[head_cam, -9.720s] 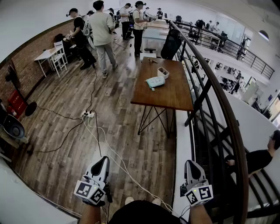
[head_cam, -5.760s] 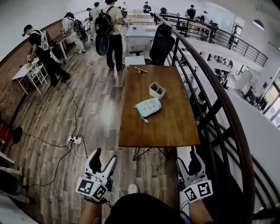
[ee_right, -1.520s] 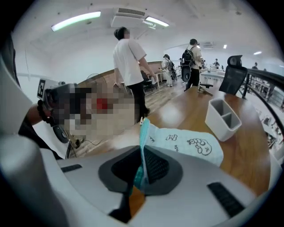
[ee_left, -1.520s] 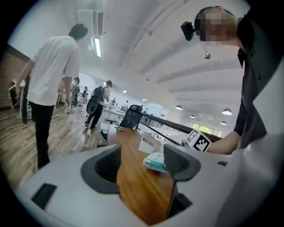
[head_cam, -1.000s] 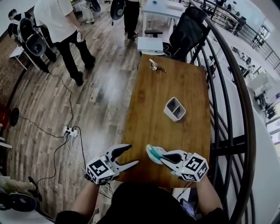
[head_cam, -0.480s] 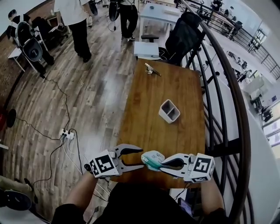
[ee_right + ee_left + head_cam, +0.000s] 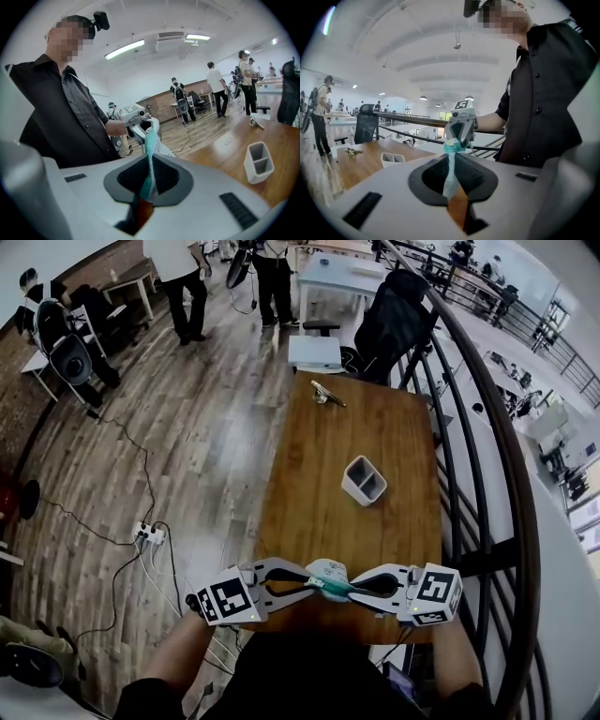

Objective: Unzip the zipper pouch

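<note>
I'm on an open office mezzanine, wood floor (image 7: 206, 427), my desk (image 7: 328, 512) beside a railing (image 7: 497, 418) over a lower level, swivel chair (image 7: 394, 315), more desks (image 7: 328, 273), people (image 7: 183, 277) standing about, strip lights (image 7: 124, 49) overhead

We count one zipper pouch (image 7: 327, 571), one left claw (image 7: 312, 586) and one right claw (image 7: 346, 589), one white holder (image 7: 364, 480), one metal object (image 7: 325, 392), one counter (image 7: 314, 507), one black chair (image 7: 398, 310).

Tabletop (image 7: 309, 493) lies open ahead, save a white holder (image 7: 364, 481) mid-table.
</note>
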Demonstrator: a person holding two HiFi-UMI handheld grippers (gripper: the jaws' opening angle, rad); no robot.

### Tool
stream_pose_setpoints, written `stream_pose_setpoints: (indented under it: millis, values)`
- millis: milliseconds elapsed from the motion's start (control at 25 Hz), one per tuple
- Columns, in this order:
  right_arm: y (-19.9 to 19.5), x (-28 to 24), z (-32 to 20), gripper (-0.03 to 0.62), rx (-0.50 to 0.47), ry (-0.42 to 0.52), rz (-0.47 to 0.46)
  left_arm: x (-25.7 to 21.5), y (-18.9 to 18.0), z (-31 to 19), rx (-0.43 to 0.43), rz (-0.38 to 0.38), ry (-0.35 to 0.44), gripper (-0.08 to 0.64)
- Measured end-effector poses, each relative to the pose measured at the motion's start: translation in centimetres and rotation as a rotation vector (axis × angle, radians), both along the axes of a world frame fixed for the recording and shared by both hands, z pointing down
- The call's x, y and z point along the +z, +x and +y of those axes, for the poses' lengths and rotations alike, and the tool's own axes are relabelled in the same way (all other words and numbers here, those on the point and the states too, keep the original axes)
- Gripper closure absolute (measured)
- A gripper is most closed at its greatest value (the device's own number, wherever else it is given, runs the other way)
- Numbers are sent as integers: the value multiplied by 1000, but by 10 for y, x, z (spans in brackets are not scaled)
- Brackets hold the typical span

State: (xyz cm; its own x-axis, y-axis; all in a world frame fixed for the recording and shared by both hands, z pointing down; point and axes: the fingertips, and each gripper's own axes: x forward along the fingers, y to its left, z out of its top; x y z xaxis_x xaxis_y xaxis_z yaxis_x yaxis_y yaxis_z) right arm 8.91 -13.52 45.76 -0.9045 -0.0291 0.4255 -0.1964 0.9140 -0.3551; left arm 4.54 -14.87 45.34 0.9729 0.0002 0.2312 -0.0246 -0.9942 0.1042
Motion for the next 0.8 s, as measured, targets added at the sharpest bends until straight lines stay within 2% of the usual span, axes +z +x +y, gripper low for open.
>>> stream_pose_setpoints:
  millis: [120,440,640,800]
  values:
    - [1,3,-8,565,41,27,14,0,-1,-2,-40,3,-4,528]
    - [8,4,-30,514,165,98,26,6,-4,-20,-212,26,-35,540]
    - [16,-16,-40,511,239,136,-32,6,-10,-24,-237,14,-29,541]
    - [-2,-34,-36,525,229,138,-91,8,-14,-24,-241,-2,-30,541]
